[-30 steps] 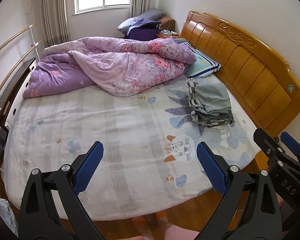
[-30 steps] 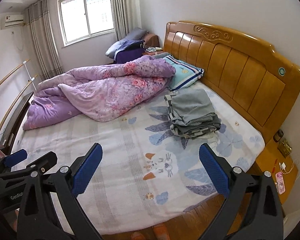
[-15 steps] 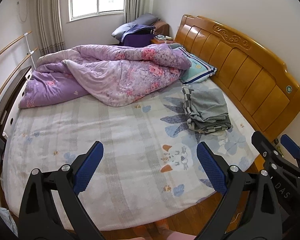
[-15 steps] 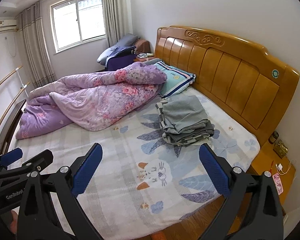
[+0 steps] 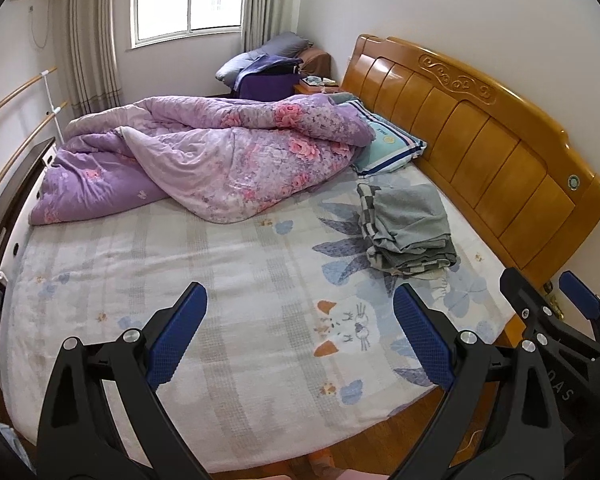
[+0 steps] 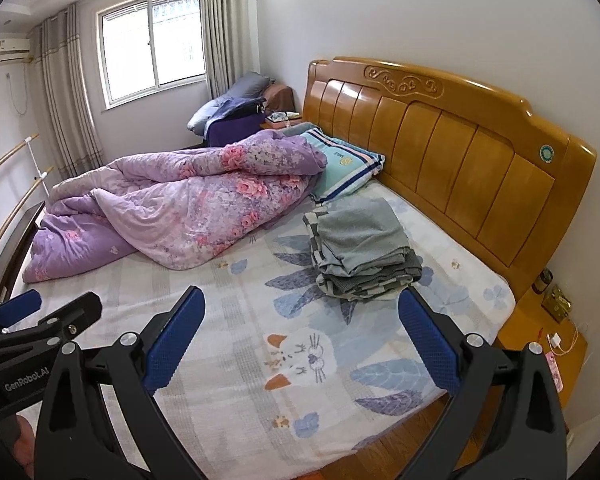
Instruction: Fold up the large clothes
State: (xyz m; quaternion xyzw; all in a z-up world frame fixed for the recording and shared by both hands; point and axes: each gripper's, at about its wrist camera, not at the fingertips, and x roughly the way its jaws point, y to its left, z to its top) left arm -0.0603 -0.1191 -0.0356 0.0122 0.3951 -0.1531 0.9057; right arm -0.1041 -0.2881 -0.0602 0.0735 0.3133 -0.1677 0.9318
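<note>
Clothes point(image 5: 408, 232) point(image 6: 362, 248): grey folded stack on the bed point(image 5: 220, 280) point(image 6: 228, 320), near the headboard point(image 5: 480, 148), just beside the pillow point(image 5: 392, 148). Purple quilt point(image 5: 220, 160) bunched at the far side, apart from the stack. Left tool point(image 5: 300, 336) and right tool point(image 6: 302, 338) both released, jaws spread wide, empty, hovering over the bed's near edge, well short of the stack.

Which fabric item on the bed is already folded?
The grey stack beside the headboard, lying in flat layers. The purple quilt is a crumpled heap, and the striped pillow is just a pillow.
</note>
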